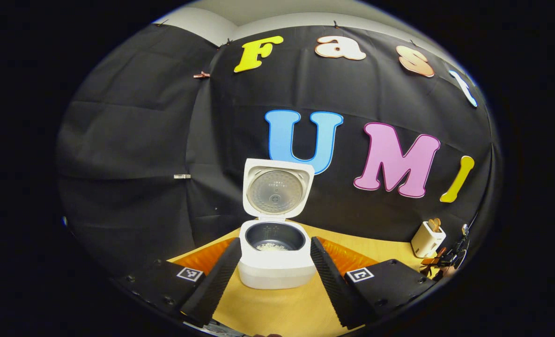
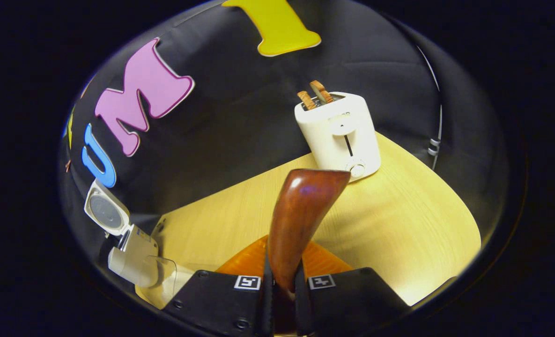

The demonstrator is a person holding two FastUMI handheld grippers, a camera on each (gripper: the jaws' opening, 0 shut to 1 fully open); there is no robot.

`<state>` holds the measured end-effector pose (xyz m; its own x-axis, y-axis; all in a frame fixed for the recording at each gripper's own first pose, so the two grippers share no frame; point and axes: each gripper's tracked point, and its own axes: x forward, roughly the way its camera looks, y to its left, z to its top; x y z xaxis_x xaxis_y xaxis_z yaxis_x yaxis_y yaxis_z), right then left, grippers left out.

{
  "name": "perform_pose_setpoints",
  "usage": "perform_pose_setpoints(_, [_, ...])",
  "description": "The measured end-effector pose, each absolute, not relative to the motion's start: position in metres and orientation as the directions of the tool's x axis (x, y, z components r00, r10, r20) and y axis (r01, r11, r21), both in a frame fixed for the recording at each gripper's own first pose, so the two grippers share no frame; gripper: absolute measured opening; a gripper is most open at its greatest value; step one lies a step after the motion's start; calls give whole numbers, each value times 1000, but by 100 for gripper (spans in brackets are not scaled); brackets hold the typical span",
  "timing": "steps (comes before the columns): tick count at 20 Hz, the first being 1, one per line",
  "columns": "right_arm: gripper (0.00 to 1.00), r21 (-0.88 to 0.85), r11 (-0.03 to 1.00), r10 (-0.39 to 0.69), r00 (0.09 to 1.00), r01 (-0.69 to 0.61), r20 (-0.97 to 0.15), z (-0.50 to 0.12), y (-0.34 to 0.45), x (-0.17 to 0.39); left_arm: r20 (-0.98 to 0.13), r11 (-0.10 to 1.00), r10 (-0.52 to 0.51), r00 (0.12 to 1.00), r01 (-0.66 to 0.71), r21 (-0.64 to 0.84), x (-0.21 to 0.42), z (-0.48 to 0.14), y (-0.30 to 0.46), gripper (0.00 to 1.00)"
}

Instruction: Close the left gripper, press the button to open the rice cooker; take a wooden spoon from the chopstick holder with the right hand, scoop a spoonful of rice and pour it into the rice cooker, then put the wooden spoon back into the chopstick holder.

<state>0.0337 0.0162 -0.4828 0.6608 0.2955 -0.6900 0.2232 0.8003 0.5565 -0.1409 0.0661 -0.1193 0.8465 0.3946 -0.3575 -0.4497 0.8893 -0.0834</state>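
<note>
The white rice cooker [image 1: 277,271] stands on the wooden table with its lid [image 1: 277,189] raised. A little white rice [image 1: 271,246] lies in the dark inner pot. My left gripper [image 1: 275,243] is open, and its fingers [image 1: 216,276] stand on either side of the cooker without touching it. My right gripper [image 2: 283,285] is shut on a brown wooden spoon [image 2: 300,206], whose broad end points away over the table. The open cooker [image 2: 129,252] lies far left in the right gripper view.
A cream toaster [image 2: 340,135] with two bread slices stands at the table's back, ahead of the spoon; the same toaster [image 1: 427,239] appears at the right in the left gripper view. A clear container [image 2: 167,276] sits beside the cooker. Bare wooden table [image 2: 399,224] lies between them.
</note>
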Motion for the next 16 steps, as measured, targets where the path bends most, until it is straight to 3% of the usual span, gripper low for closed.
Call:
perform_pose_setpoints(1, [10,553,806,296,665,212,-686,-480,16,33,-359,892,389,849,-445,-86,-139,-121,66,95])
perform_pose_setpoints(2, [21,549,811,293,671,203,-681,-476,14,33,-362,896,380,851,-436,-86,-136,-123,66,95])
perform_pose_setpoints(16, [21,516,840,159,833,167,-529,-333,-3,61,-344,944,220,913,-288,-162,-81,-143,95,95])
